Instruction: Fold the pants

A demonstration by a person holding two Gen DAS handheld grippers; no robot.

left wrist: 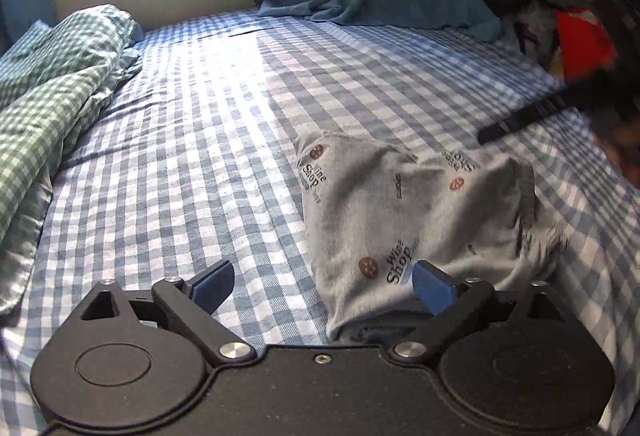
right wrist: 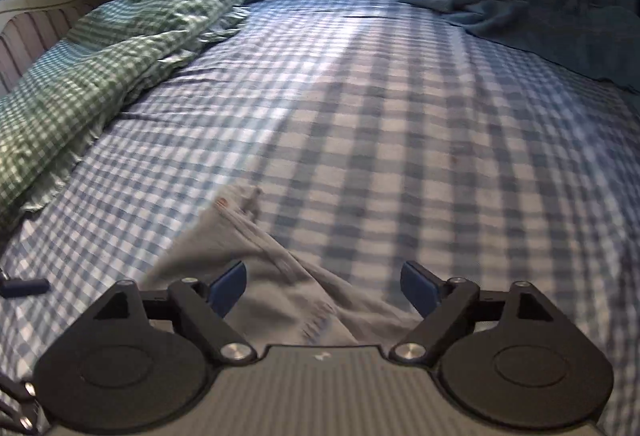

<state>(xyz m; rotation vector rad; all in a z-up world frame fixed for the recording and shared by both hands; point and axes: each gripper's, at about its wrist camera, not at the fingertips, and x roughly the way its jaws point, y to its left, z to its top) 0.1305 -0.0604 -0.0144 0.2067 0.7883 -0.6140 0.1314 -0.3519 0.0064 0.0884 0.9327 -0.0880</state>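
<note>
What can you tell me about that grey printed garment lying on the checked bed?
The grey printed pants look like soft knit fabric, marked with "Wine Shop" lettering and small brown round motifs. They lie in a rumpled, partly folded heap on the blue-and-white checked bedsheet, one hemmed corner pointing away. Neither open gripper grips them; a blue fingertip sits at the near edge.

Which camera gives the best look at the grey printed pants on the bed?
The left wrist view: the grey pants lie there bunched on the checked sheet, print readable. The right wrist view catches only a blurred part of them at its bottom edge.
</note>
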